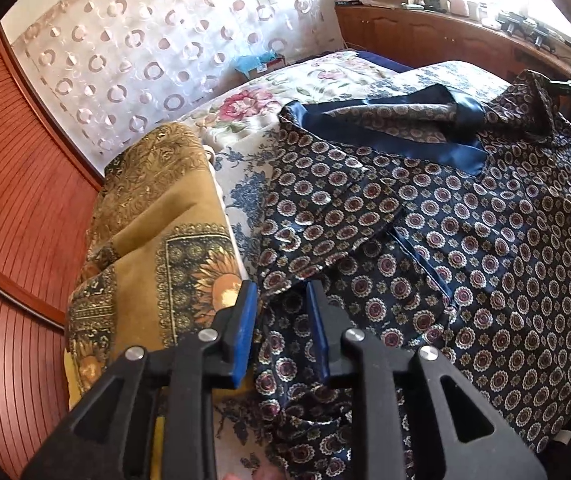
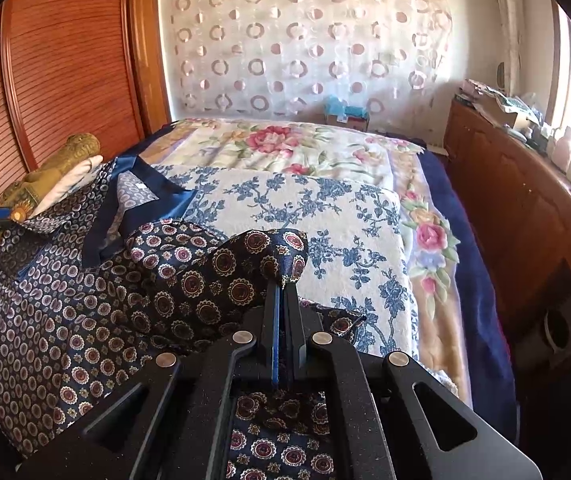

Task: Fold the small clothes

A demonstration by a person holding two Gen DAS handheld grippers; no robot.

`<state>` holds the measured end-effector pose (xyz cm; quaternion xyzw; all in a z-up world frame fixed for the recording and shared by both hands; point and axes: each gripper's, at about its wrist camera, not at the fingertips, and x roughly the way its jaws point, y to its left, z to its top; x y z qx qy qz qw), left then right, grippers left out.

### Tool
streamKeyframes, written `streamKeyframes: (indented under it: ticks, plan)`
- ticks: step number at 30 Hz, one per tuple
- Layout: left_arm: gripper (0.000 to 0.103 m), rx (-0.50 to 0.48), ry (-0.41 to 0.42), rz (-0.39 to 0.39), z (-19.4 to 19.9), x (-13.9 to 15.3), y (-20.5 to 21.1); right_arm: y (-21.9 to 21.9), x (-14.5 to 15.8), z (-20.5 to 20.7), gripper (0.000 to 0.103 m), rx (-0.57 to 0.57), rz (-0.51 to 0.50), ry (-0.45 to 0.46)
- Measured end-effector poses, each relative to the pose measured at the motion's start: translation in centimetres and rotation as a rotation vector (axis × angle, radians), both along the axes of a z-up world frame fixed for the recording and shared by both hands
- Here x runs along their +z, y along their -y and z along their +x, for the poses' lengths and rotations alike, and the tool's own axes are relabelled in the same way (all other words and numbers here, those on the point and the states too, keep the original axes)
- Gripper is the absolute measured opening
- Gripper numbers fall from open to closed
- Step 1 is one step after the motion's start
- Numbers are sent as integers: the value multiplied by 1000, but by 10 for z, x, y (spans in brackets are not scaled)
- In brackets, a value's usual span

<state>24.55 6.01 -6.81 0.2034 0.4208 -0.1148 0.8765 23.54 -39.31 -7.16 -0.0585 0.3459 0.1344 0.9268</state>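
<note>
One thin, slippery navy medallion-print satin shirt lies on our blue-floral white towel, so our right gripper pinches its sleeve edge while our left gripper gapes beside the other sleeve.

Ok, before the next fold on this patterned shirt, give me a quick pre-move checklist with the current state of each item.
1. right gripper shut on the patterned shirt: ok, a bunch of fabric is pinched and lifted.
2. left gripper gripping fabric: not ok, jaws open with cloth between them.
3. Shirt lying flat: not ok, it is rumpled near both grippers.
4. Blue collar visible for alignment: ok.
5. Free space on the blue floral towel for the fold: ok.
6. Hem position: cannot tell.
</note>
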Motion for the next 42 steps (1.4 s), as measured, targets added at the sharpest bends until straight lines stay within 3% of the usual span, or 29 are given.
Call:
streamKeyframes:
  ticks: [6,10,13,14,15,16,19,23,26,34,37,42]
  plan:
    - [24,13,-31,36,14,-14,4,1,-2,1,0,-3,-1,-4]
    - [24,35,-99,-24,37,-25,3,-1,-2,1,0,-4,-12,-3]
    - [24,37,-73,-91,44,-21,1,-3,-1,0,0,-5,-24,6]
    - [8,22,-66,-122,43,-19,1,-3,-1,-1,0,-4,-26,10]
    - [0,10,-66,-144,42,-17,1,-3,0,-1,0,-6,-29,13]
    - [0,2,-60,-155,39,-15,2,-3,1,-2,0,-6,-32,18]
    - [0,-1,35,-171,17,5,3,0,5,-7,0,-21,-36,50]
    - [0,-6,162,-273,-37,48,-5,12,22,-21,0,-48,4,107]
    - [0,-10,210,-329,-83,69,-13,21,34,-41,0,-61,34,145]
    - [0,26,239,-464,-184,88,-46,60,62,-130,0,-109,122,209]
    - [0,32,240,-522,-220,89,-60,71,63,-163,0,-117,124,193]
    - [0,47,217,-529,-249,78,-62,86,48,-213,0,-133,114,124]
